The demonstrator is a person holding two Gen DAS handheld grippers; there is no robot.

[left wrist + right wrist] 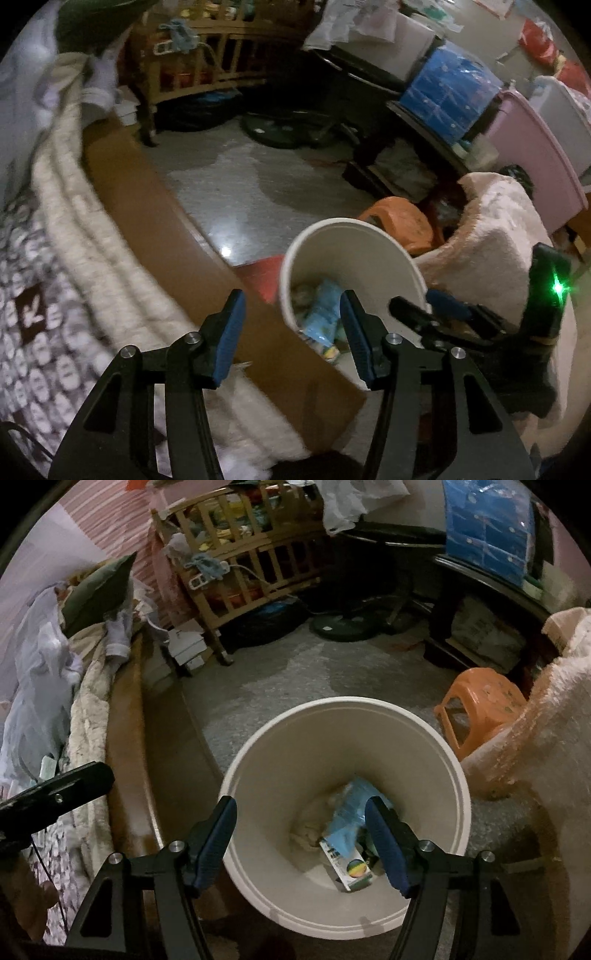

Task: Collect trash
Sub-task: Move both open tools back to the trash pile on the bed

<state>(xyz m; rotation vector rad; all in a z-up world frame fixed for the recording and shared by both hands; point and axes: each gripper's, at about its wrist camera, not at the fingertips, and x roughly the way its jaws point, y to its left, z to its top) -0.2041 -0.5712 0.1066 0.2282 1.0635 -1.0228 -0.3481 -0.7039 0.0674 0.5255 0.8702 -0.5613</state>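
Note:
A white round bin stands on the grey floor beside the bed. At its bottom lie a crumpled blue wrapper, a small printed box and some pale scraps. My right gripper hangs open over the bin's mouth with nothing between its fingers. In the left wrist view the bin is lower right, with the blue wrapper inside. My left gripper is open and empty above the bed's brown edge, just left of the bin. The right gripper shows at the bin's right rim.
A bed with a cream quilt and brown frame runs along the left. An orange stool and a fluffy pink cloth stand right of the bin. A wooden crib, a fan base and a pink tub lie beyond.

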